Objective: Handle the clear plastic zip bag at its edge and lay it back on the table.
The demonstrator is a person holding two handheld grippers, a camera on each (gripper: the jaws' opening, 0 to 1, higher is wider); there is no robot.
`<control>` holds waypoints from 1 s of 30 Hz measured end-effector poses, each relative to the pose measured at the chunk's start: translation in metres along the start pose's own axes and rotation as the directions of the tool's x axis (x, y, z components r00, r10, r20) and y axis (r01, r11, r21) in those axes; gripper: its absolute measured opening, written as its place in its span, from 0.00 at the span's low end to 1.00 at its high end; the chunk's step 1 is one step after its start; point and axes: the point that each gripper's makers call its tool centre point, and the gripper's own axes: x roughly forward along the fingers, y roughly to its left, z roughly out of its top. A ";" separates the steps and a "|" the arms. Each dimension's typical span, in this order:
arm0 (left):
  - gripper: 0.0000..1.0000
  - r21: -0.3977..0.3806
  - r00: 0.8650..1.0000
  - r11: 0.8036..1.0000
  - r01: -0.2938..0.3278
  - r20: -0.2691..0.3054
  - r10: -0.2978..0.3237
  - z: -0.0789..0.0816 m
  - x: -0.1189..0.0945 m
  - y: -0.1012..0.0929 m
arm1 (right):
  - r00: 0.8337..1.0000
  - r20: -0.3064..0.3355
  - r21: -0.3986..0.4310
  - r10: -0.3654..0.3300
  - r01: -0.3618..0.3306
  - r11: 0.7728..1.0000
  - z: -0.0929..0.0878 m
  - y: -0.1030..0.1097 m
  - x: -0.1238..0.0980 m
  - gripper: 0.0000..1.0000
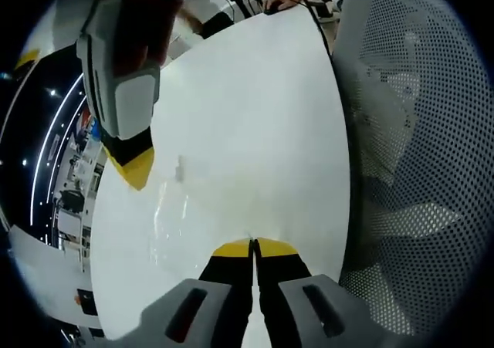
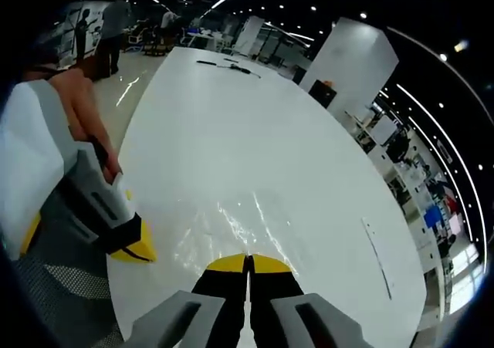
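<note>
The left gripper (image 1: 252,245) has its yellow-tipped jaws pressed together, and the near edge of the clear plastic zip bag (image 1: 171,209) appears to run right at the tips; whether film is pinched between them cannot be told. The right gripper (image 2: 248,261) likewise shows its jaws closed, tips meeting at the bag's (image 2: 224,228) near edge, a grip on the film equally uncertain.

Just ahead of both grippers, the bag lies flat on the white table (image 1: 255,109), visible mainly as wrinkles and glare. It looks very light, limp and slippery, likely to sag or slide if lifted by one corner; the stiffer zip edge is probably the surest place to pinch.

Up and to the left in the left gripper view, the right gripper hangs above the table. To the right stands a perforated white chair back (image 1: 417,155). The bag's outline and zip strip are hard to make out.
</note>
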 end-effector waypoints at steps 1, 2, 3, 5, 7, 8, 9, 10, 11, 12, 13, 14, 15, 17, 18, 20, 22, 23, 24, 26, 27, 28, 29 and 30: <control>0.00 -0.002 1.000 1.000 -0.003 0.000 0.003 0.000 0.000 0.001 | 1.000 0.000 -0.004 0.000 0.000 1.000 0.000 0.000 0.001 0.00; 0.00 -0.005 1.000 1.000 -0.005 -0.001 0.005 0.000 0.000 0.002 | 1.000 0.000 -0.009 0.002 -0.002 1.000 -0.001 -0.001 0.003 0.00; 0.00 -0.014 1.000 1.000 -0.007 -0.001 0.007 0.000 0.001 0.004 | 1.000 0.000 -0.012 0.005 -0.005 1.000 -0.002 0.000 0.003 0.00; 0.00 -0.022 1.000 1.000 -0.017 -0.001 0.017 0.000 0.000 0.008 | 1.000 -0.008 -0.027 0.016 -0.016 0.999 -0.005 0.003 0.003 0.00; 0.00 -0.027 1.000 0.999 -0.018 0.000 0.018 0.000 0.000 0.010 | 1.000 -0.010 -0.033 0.022 -0.022 0.999 -0.008 0.004 0.003 0.00; 0.00 -0.029 1.000 0.999 -0.022 0.002 0.023 0.001 0.000 0.011 | 1.000 -0.009 -0.029 0.027 -0.027 0.999 -0.009 0.006 0.002 0.00; 0.00 -0.031 1.000 0.999 -0.027 0.001 0.028 0.001 -0.001 0.013 | 0.999 -0.008 -0.023 0.033 -0.034 0.999 -0.009 0.007 0.001 0.00; 0.00 -0.034 1.000 0.999 -0.030 0.001 0.030 0.001 -0.001 0.015 | 0.999 -0.008 -0.024 0.034 -0.034 0.999 -0.010 0.008 -0.001 0.00; 0.00 -0.036 0.999 0.999 -0.032 0.001 0.032 0.002 -0.001 0.016 | 0.999 -0.010 -0.024 0.040 -0.041 0.999 -0.011 0.010 -0.001 0.00; 0.00 -0.040 0.999 0.999 -0.037 0.003 0.037 0.002 0.000 0.018 | 0.999 -0.010 -0.023 0.047 -0.047 0.999 -0.012 0.012 0.000 0.00; 0.00 -0.043 0.999 0.998 -0.037 0.002 0.037 0.002 0.000 0.019 | 0.999 -0.008 -0.028 0.049 -0.049 0.998 -0.012 0.014 -0.002 0.00; 0.00 -0.045 0.999 0.998 -0.036 0.002 0.036 0.002 0.000 0.020 | 0.999 -0.011 -0.031 0.050 -0.051 0.998 -0.012 0.014 -0.002 0.00; 0.00 -0.044 0.999 0.998 -0.036 0.002 0.036 0.003 0.000 0.020 | 0.998 -0.015 -0.031 0.054 -0.054 0.998 -0.013 0.015 -0.001 0.00; 0.00 -0.043 0.999 0.998 -0.034 0.003 0.035 0.003 0.001 0.020 | 0.998 -0.017 -0.030 0.056 -0.056 0.998 -0.015 0.015 0.001 0.00; 0.00 -0.042 0.999 0.999 -0.034 0.003 0.034 0.003 0.002 0.020 | 0.998 -0.019 -0.028 0.059 -0.059 0.998 -0.016 0.016 0.003 0.00; 0.00 -0.046 0.999 0.998 -0.034 0.002 0.034 0.003 0.003 0.021 | 0.997 -0.022 -0.027 0.067 -0.068 0.997 -0.018 0.018 0.005 0.00; 0.00 -0.049 0.999 0.998 -0.034 0.000 0.034 0.004 0.001 0.022 | 0.997 -0.027 -0.030 0.076 -0.076 0.997 -0.019 0.020 0.006 0.00; 0.00 -0.050 0.999 0.998 -0.033 -0.001 0.033 0.004 0.001 0.022 | 0.996 -0.031 -0.030 0.080 -0.081 0.996 -0.021 0.021 0.007 0.00; 0.00 -0.052 0.999 0.998 -0.033 0.000 0.033 0.003 0.001 0.022 | 0.996 -0.032 -0.029 0.082 -0.083 0.996 -0.021 0.023 0.007 0.00; 0.00 -0.056 1.000 0.998 -0.031 -0.001 0.031 0.003 0.002 0.022 | 0.995 -0.030 -0.021 0.090 -0.091 0.996 -0.022 0.025 0.008 0.00; 0.00 -0.057 1.000 0.998 -0.032 -0.002 0.031 0.002 0.003 0.023 | 0.995 -0.032 -0.019 0.094 -0.094 0.995 -0.022 0.027 0.008 0.00; 0.00 -0.058 1.000 0.998 -0.031 -0.003 0.031 0.001 0.003 0.023 | 0.995 -0.033 -0.020 0.097 -0.098 0.995 -0.022 0.028 0.007 0.00; 0.00 -0.060 1.000 0.998 -0.029 -0.004 0.029 0.000 0.004 0.022 | 0.994 -0.036 -0.022 0.100 -0.101 0.995 -0.023 0.029 0.007 0.00; 0.00 -0.060 1.000 0.998 -0.028 -0.005 0.028 0.000 0.004 0.022 | 0.994 -0.038 -0.022 0.100 -0.101 0.995 -0.024 0.030 0.007 0.00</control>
